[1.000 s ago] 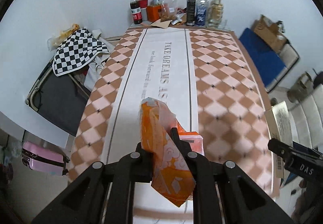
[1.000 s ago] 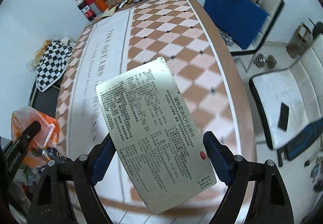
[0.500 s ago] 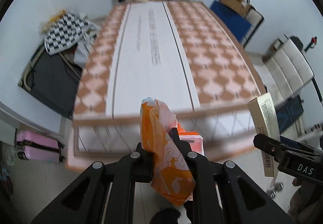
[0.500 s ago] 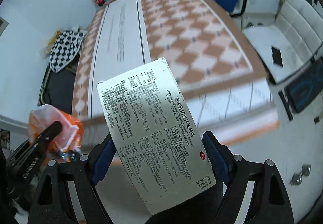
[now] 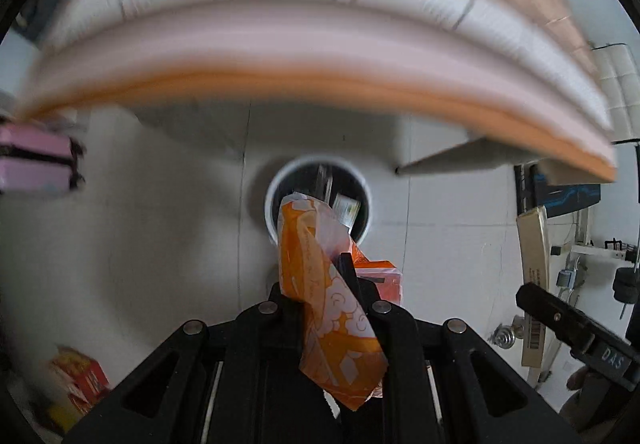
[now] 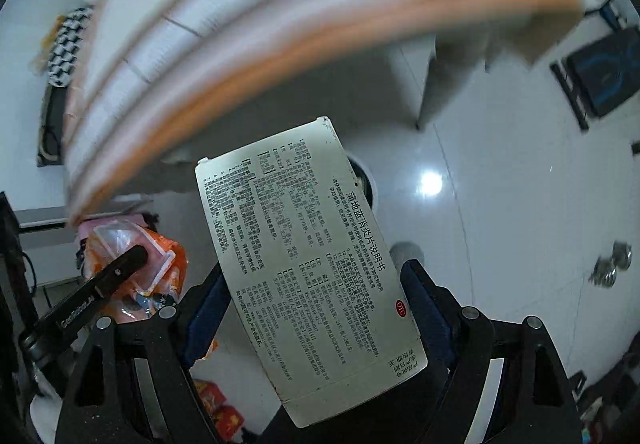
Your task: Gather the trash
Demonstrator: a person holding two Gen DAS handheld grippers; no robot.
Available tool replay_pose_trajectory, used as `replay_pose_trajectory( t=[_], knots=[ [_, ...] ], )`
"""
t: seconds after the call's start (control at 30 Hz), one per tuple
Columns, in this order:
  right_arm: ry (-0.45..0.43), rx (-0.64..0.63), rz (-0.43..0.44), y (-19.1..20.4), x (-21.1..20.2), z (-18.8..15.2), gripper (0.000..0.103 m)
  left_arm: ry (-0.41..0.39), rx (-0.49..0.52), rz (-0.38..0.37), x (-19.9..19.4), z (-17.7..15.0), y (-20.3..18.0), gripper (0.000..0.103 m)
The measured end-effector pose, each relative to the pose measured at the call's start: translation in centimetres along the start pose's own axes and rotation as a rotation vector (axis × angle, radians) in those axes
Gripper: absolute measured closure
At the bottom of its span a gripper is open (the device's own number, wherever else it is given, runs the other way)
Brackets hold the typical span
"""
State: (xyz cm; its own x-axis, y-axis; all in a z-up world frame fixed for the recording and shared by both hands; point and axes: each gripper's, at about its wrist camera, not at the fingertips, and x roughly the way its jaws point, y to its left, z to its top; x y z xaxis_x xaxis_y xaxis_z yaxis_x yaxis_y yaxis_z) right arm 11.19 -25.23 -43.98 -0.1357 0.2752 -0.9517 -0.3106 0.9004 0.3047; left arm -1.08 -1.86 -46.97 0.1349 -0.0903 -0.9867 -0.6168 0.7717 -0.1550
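I am holding an orange snack wrapper (image 5: 328, 300) pinched between the fingers of the left gripper (image 5: 320, 280); it is sticking up out of the jaws with its crumpled tail hanging below them. Directly ahead of it on the floor a white-rimmed trash bin (image 5: 272, 204) is sitting, dark inside, with what is probably other packaging already lying in it, though blur is making that hard to read. The wrapper's upper end is overlapping the bin's mouth in the left wrist view.

The right gripper (image 6: 316, 284) is clamping a flat medicine box (image 6: 308, 264), silver-grey with dense printed Chinese text and a red OTC mark, its blue-padded fingers (image 6: 420, 300) pressing on the box's two side edges. The box is tilting up and left, and it is hiding most of the bin (image 6: 366, 180) from the right wrist camera; only a sliver of rim is showing past its right edge.

The table edge (image 5: 320, 80), draped in a pink and orange cloth, is arcing blurred above both views. A pink suitcase (image 5: 36, 164) is standing at the far left, and red snack boxes (image 5: 80, 380) are lying on the tiled floor (image 5: 160, 244) at lower left.
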Motion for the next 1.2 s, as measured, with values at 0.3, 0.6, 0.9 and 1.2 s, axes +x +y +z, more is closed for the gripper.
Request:
replay_pose_trajectory(
  t=[0.3,0.6,0.9,1.2],
  knots=[
    [0.098,0.088,-0.001,-5.9,16.7,1.5,0.02,0.116,-0.087,0.019,15.8,2.2,2.9,0.088],
    [0.115,0.143,0.052,-6.6,29.5,5.1,0.038,0.178,-0.063,-0.033,26.4,4.9,4.4,0.077],
    [0.079,0.045,-0.117,-6.6,32.9,4.0,0.008,0.144,-0.057,-0.007,26.4,4.3,5.8,0.008],
    [-0.02,-0.102,-0.284,-2.9,28.4,2.0,0.001,0.054,-0.005,0.093,19.5,1.4,5.1,0.008]
  ],
)
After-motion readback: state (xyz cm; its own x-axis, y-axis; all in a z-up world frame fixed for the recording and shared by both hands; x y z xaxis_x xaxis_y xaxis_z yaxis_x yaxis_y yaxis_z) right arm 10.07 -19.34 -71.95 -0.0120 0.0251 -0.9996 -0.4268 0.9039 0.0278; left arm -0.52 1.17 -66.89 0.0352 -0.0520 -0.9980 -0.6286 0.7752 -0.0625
